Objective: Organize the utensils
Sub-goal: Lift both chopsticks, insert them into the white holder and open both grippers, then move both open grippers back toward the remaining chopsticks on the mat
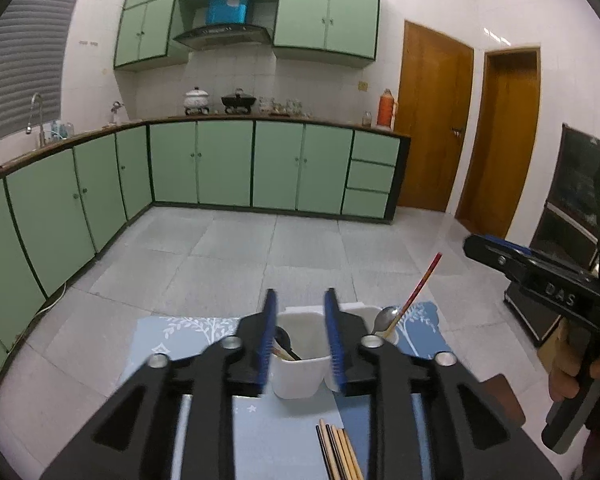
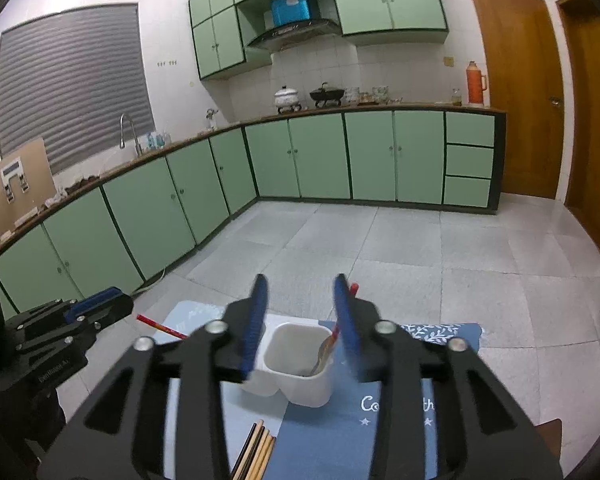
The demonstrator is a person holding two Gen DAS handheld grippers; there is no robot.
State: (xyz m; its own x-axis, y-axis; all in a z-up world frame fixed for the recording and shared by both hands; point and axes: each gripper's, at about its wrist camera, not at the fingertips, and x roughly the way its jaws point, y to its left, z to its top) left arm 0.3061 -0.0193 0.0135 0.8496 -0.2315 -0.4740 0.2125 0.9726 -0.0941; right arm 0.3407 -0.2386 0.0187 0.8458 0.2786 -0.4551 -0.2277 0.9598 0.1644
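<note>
A white two-compartment utensil holder (image 1: 300,372) (image 2: 296,372) stands on a blue patterned mat (image 1: 188,336) (image 2: 380,432). Its right compartment holds a metal spoon (image 1: 383,319) and a red chopstick (image 1: 422,284). Its left compartment holds dark and wooden utensils (image 1: 286,350). Several loose chopsticks (image 1: 340,456) (image 2: 256,456) lie on the mat in front of the holder. My left gripper (image 1: 302,300) is open and empty, above the holder. My right gripper (image 2: 300,284) is open and empty, above the holder too; it also shows at the right of the left wrist view (image 1: 476,246).
The mat lies on a table above a grey tiled floor (image 1: 240,256). Green cabinets (image 1: 220,164) line the far walls. A dark appliance (image 1: 580,240) stands at the right. Wooden doors (image 1: 432,120) are beyond.
</note>
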